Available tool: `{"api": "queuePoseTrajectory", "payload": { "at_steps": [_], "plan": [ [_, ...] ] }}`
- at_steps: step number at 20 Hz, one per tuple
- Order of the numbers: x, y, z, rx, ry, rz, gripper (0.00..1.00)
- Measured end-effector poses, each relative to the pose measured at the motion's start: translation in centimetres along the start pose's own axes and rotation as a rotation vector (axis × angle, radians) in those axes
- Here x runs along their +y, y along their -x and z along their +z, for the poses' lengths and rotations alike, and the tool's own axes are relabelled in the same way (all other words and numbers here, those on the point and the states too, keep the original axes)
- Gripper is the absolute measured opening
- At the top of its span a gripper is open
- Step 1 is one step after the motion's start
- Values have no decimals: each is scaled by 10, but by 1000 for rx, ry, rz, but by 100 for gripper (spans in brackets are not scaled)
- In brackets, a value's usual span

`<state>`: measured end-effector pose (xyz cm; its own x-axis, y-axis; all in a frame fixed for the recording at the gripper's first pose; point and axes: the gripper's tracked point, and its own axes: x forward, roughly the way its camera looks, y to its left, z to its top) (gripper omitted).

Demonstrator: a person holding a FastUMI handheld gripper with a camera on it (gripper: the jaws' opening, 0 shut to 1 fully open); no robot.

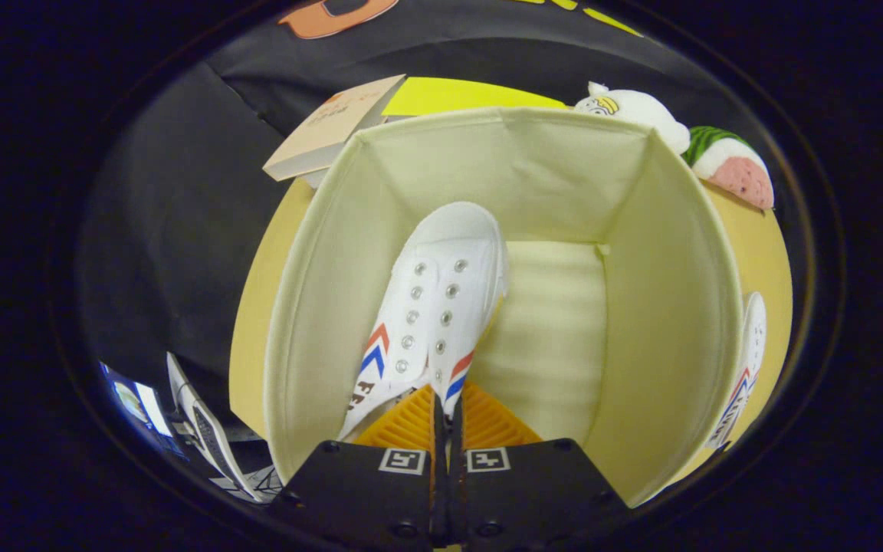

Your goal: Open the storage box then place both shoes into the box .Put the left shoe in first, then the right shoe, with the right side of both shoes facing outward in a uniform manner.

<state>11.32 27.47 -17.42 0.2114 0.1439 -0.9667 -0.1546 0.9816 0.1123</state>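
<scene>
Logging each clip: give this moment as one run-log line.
gripper: shut on white canvas shoe | shoe: inside open cream fabric storage box, left side | second white shoe: outside box, right

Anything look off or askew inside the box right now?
Nothing damaged. The shoe in the box sits tilted, toe leaning toward the back wall, heel pinched in the gripper fingers. The second shoe waits outside, by the box's wall.

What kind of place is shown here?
Probably a staged recording booth: a tabletop before black cloth, with an open storage box, plush toys, and the gripper shut on a white shoe.
</scene>
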Motion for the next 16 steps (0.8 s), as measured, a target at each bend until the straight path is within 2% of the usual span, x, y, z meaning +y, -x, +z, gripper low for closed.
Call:
{"api": "queuePoseTrajectory", "payload": {
  "at_steps": [5,10,11,12,13,15,16],
  "plan": [
    [-2,-17,-7,80,-42,-11,7],
    [-4,-6,-10,115,14,14,23],
    [-10,-2,-10,115,53,-11,26],
    [-16,7,-12,124,94,-29,35],
    [-21,16,-15,127,130,-57,37],
    [-34,33,-12,88,155,-128,47],
    [-41,41,-6,61,168,-169,46]
  ]
}}
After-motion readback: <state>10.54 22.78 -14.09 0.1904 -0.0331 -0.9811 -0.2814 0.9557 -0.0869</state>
